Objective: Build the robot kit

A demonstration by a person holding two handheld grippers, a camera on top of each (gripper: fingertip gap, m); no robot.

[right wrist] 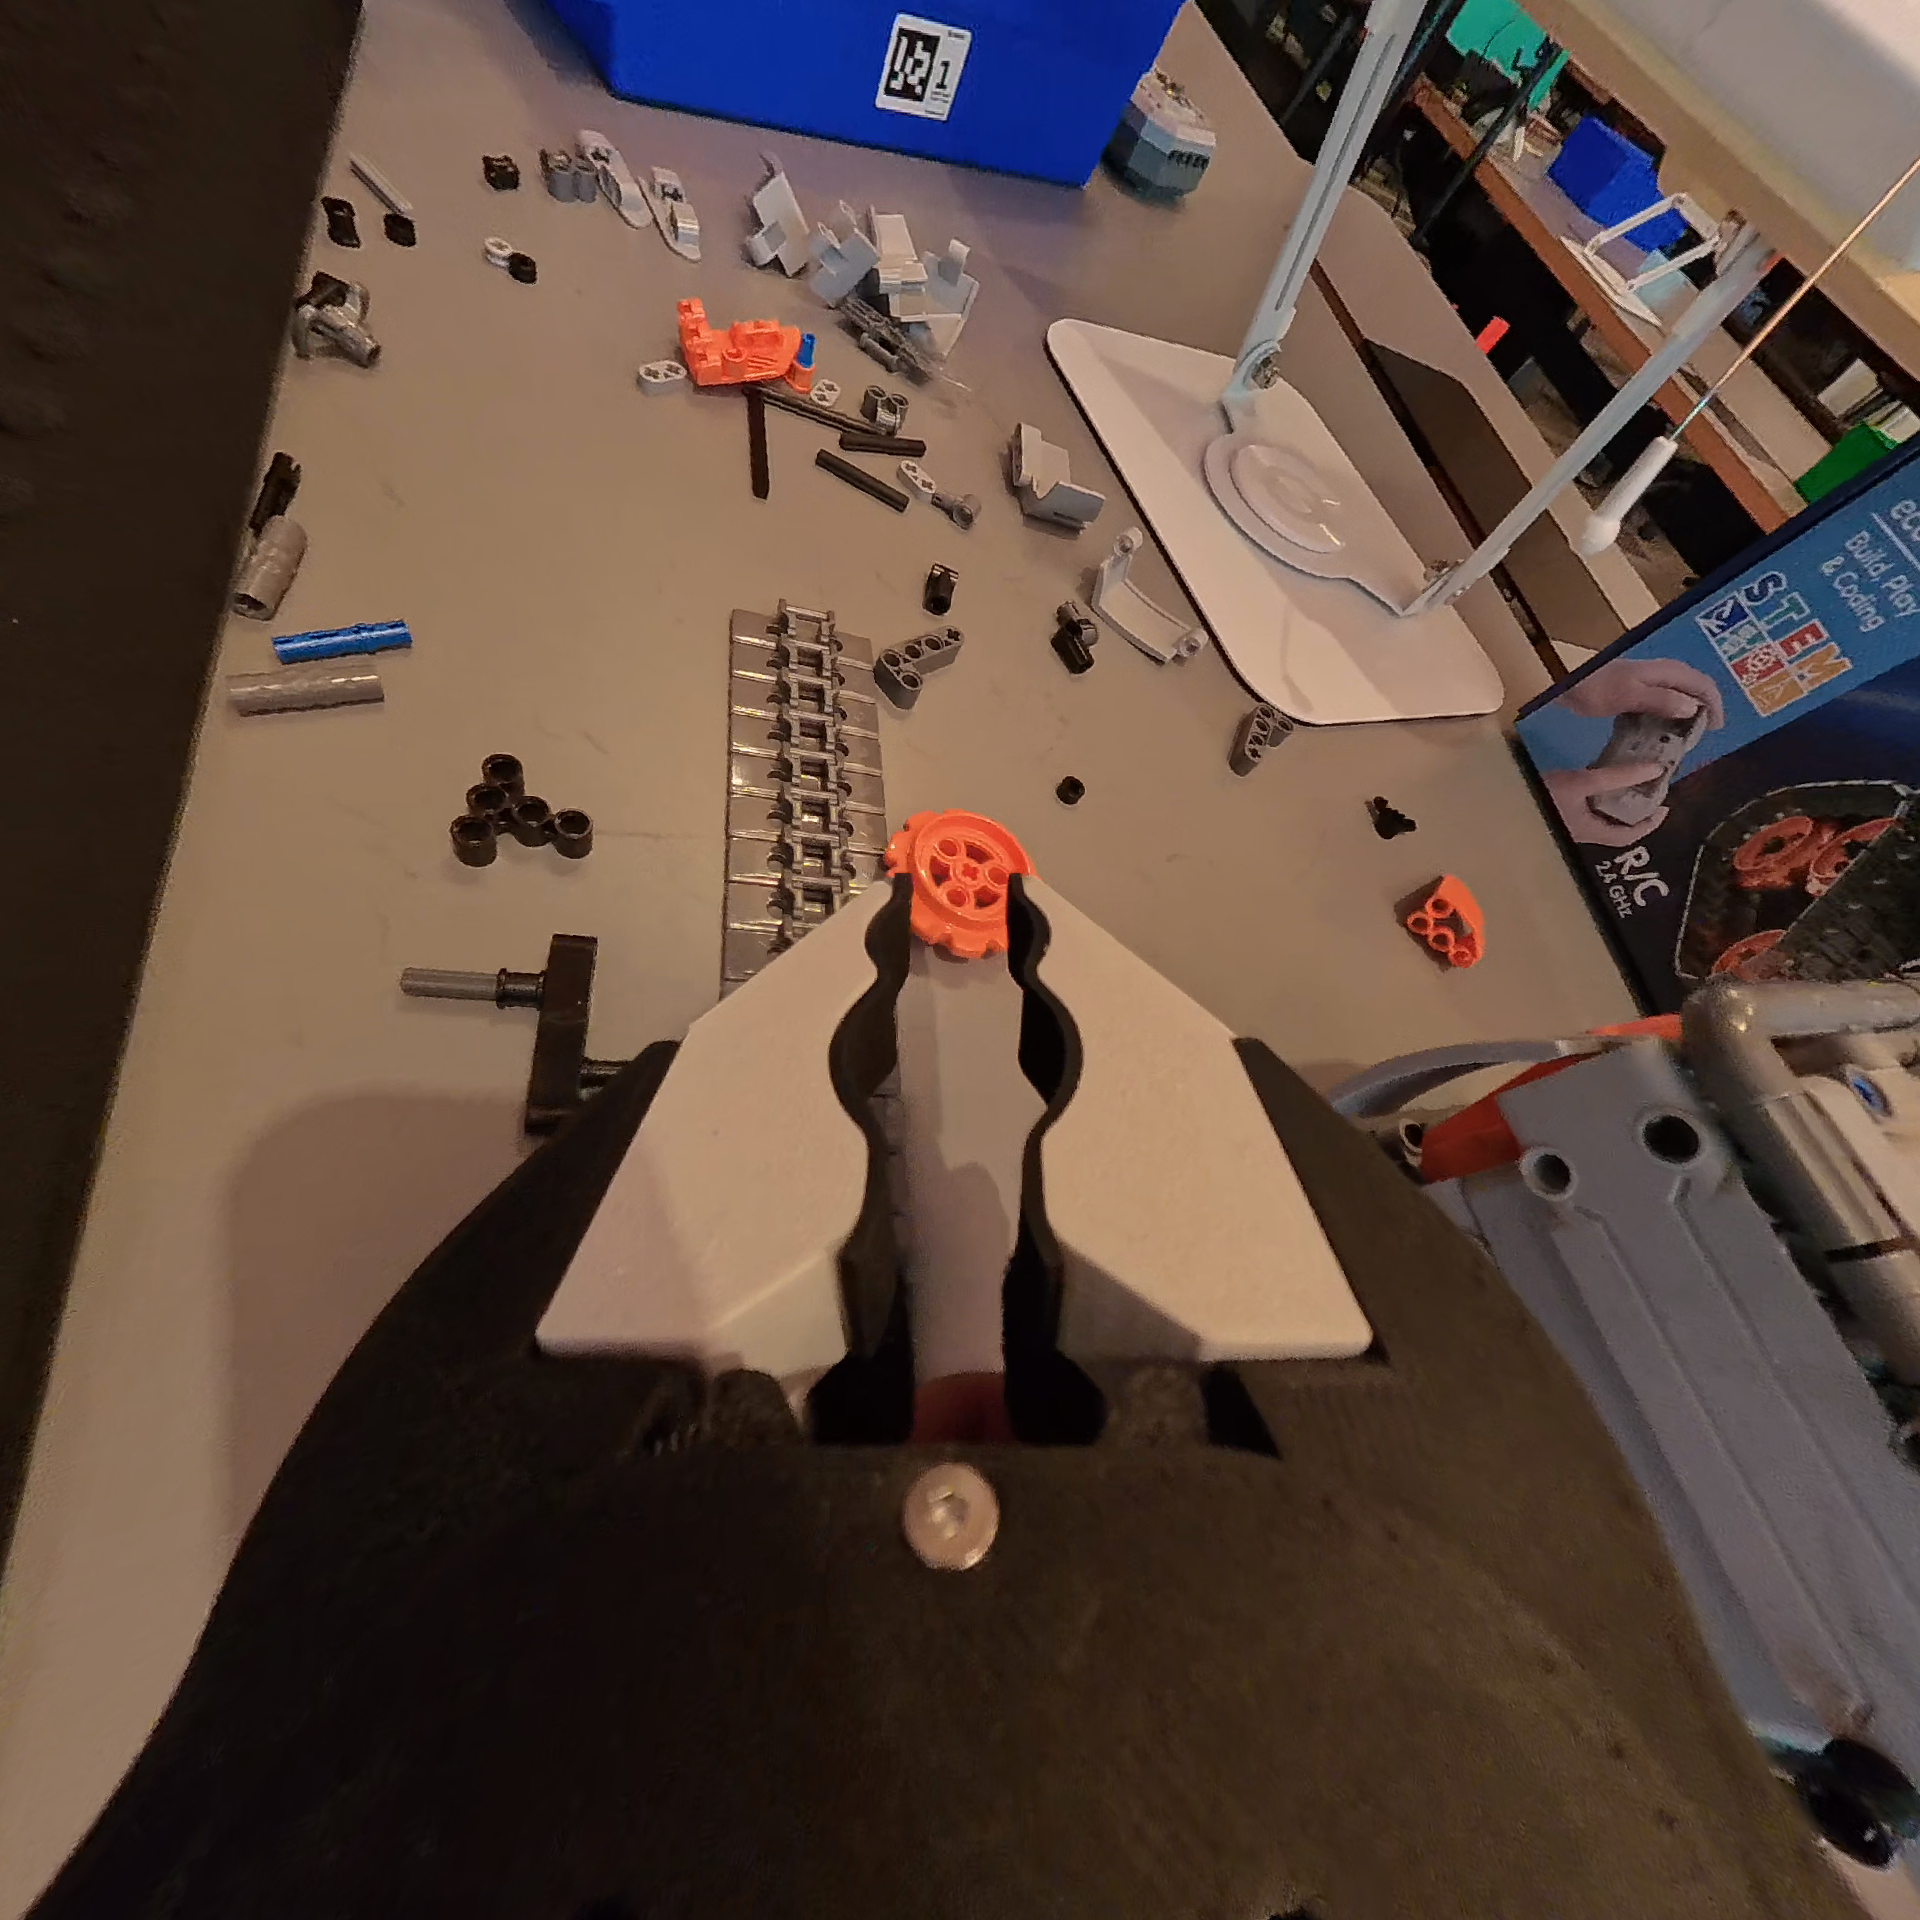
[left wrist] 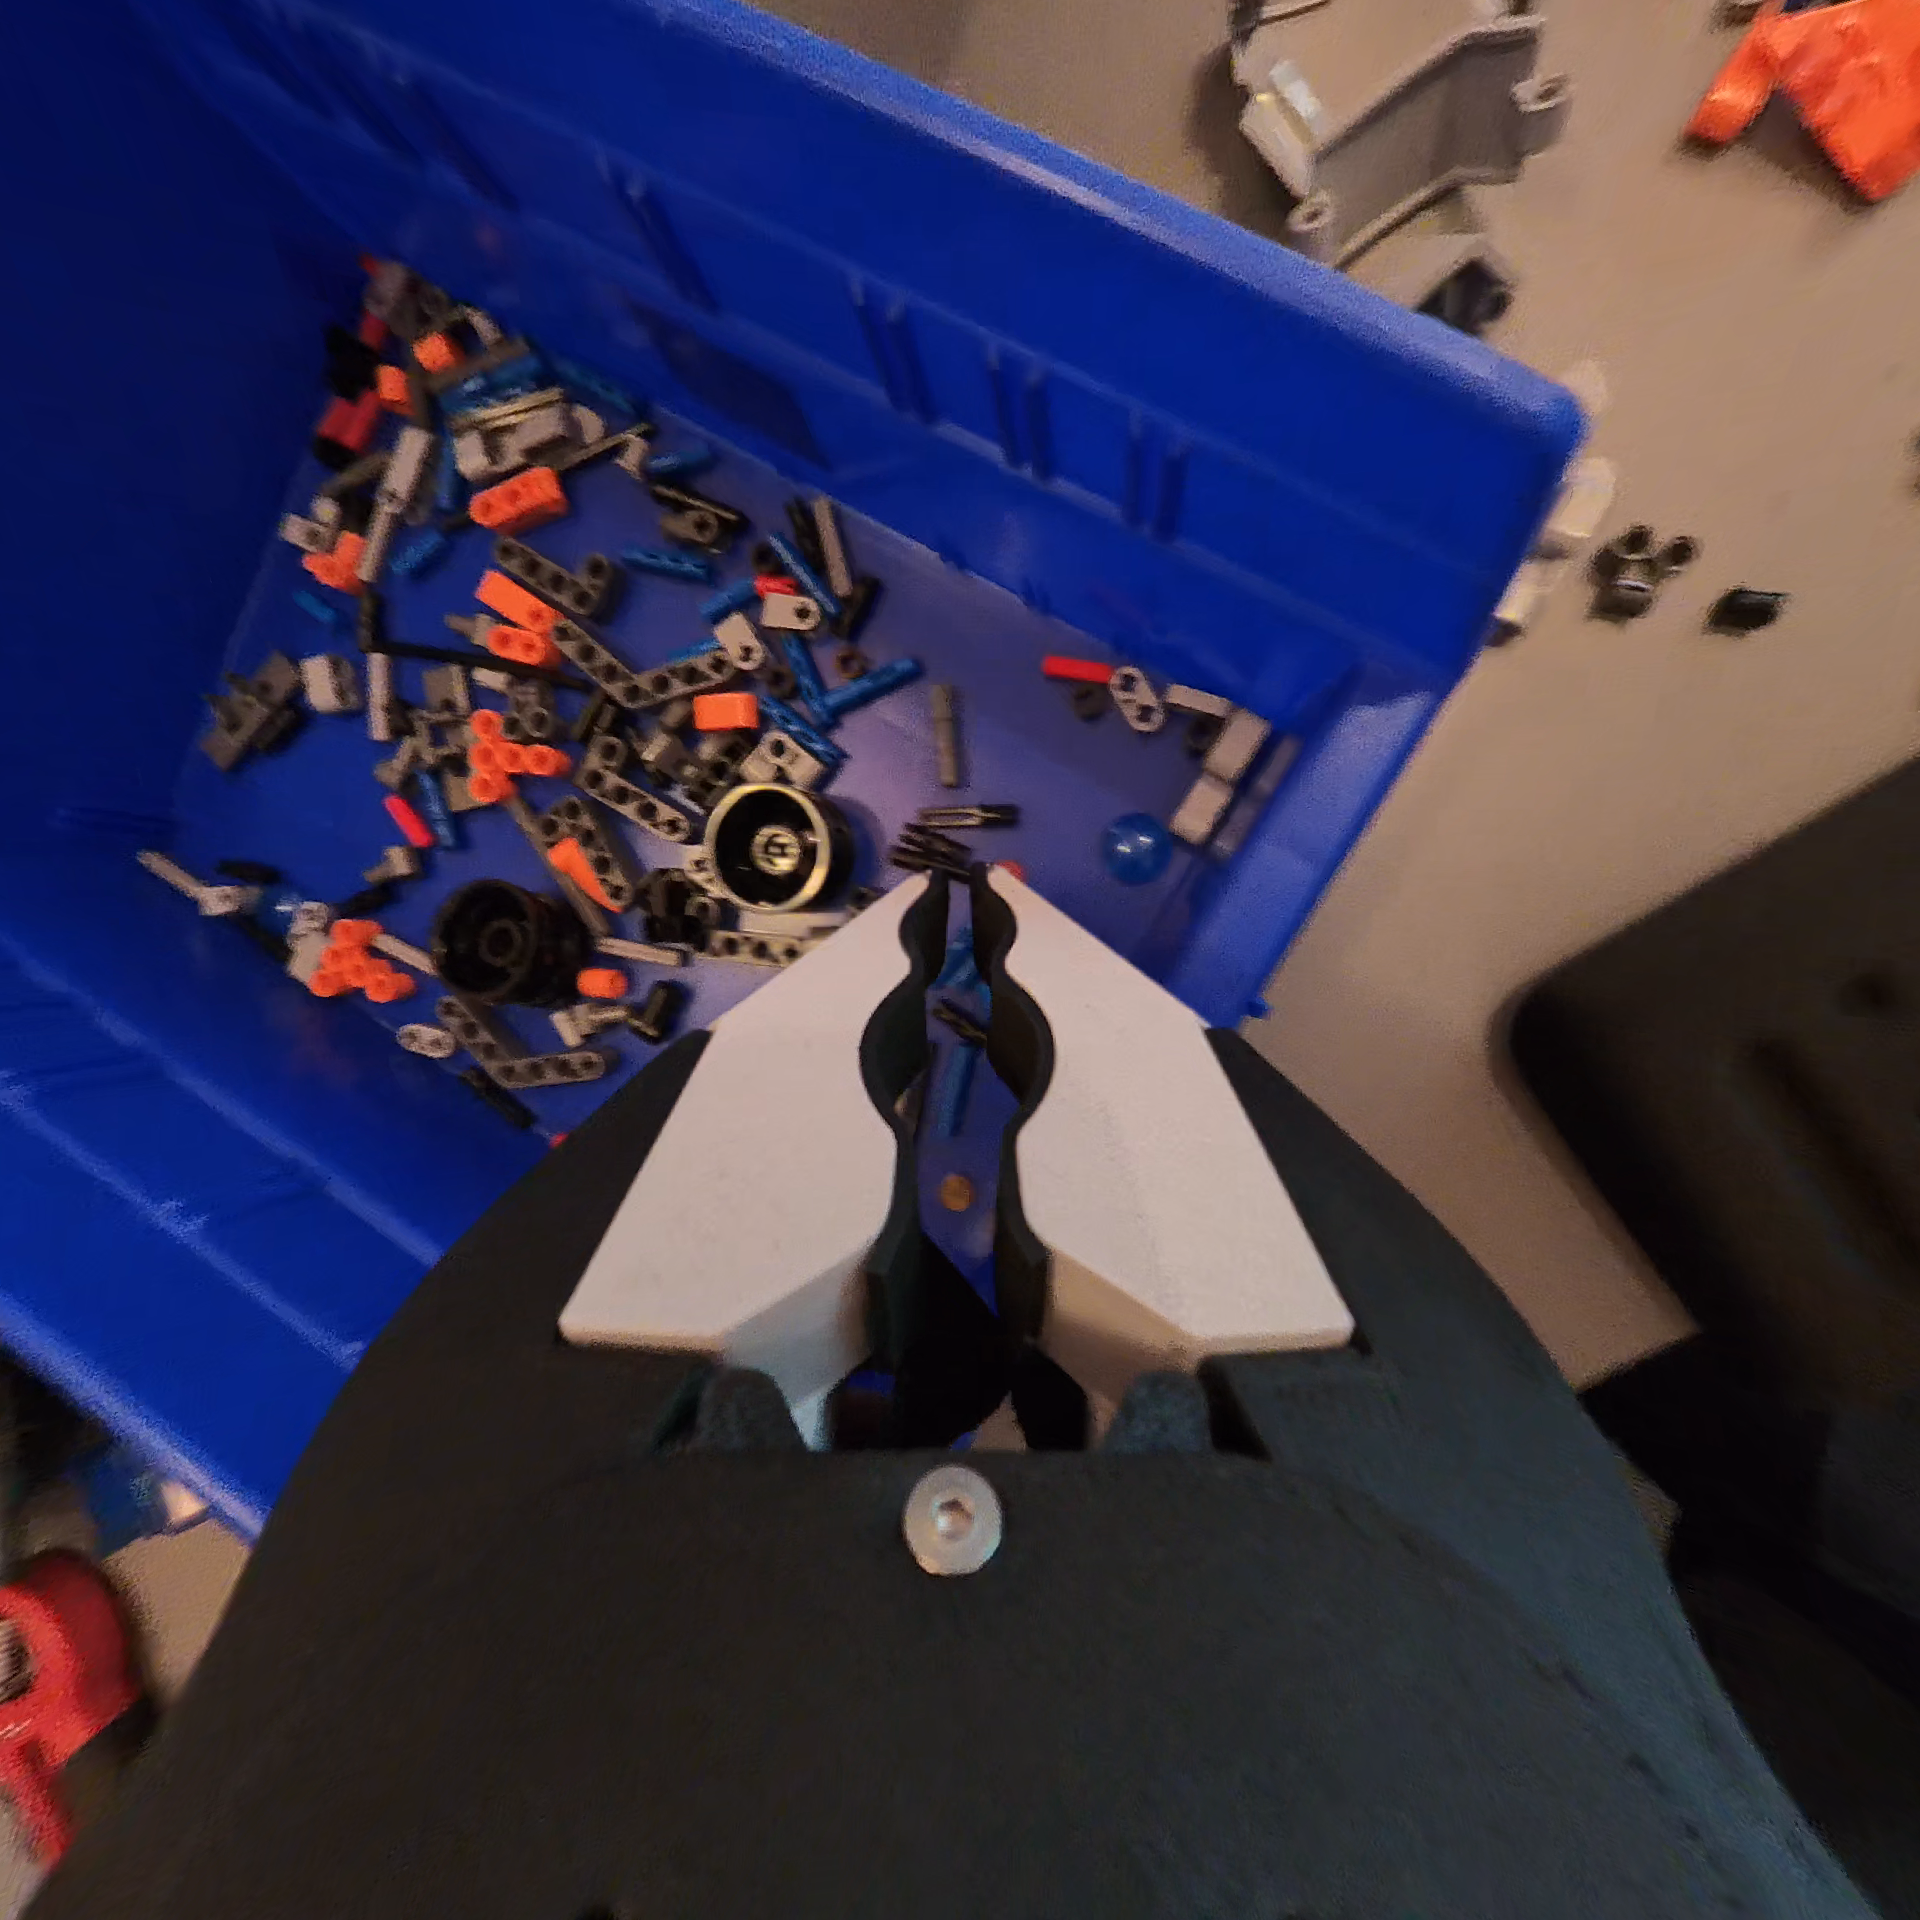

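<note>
Left tongs (left wrist: 958, 878), nearly closed, are poised over the blue bin (left wrist: 1195, 436); an orange gear (right wrist: 958, 875) is gripped by right tongs (right wrist: 958, 891).

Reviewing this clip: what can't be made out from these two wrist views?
- Left wrist view: whether the left gripper grips the small black spring-like piece or only meets it; motion blur.
- Left wrist view: bin contents beneath the gripper body are hidden.
- Right wrist view: the track strip, near end covered by the right gripper holding the orange gear.
</note>
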